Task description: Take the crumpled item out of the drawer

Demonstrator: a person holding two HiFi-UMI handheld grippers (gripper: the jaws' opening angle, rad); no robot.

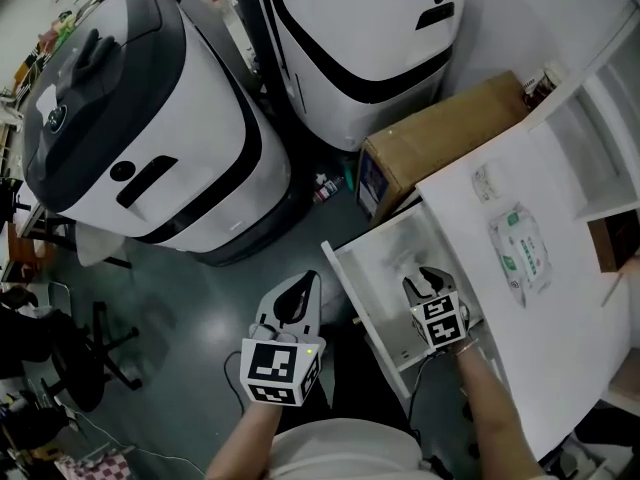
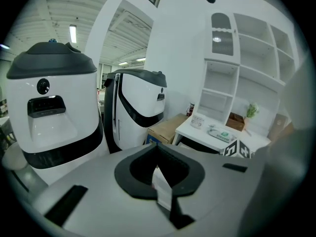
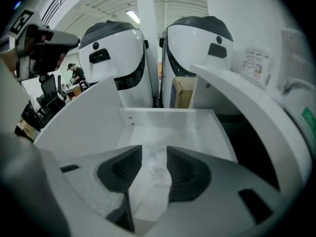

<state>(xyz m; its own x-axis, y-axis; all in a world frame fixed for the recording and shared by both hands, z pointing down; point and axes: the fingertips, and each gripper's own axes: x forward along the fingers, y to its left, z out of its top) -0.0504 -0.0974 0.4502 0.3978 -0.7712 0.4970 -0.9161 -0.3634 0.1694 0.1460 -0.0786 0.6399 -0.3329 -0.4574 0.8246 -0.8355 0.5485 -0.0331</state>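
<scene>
crumpled item (image 3: 156,168) blurred, maybe tissue, shelf (image 1: 603,118) cropped

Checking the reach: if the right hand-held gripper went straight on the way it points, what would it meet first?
Probably the crumpled white item lying in the open white drawer, seen between its open jaws; depth is unclear.

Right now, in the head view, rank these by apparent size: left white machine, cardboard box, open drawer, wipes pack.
1. white machine, clearly largest.
2. cardboard box and open drawer: they look about alike, and the desk hides part of the box, so I won't rank them.
3. wipes pack, smallest.
</scene>
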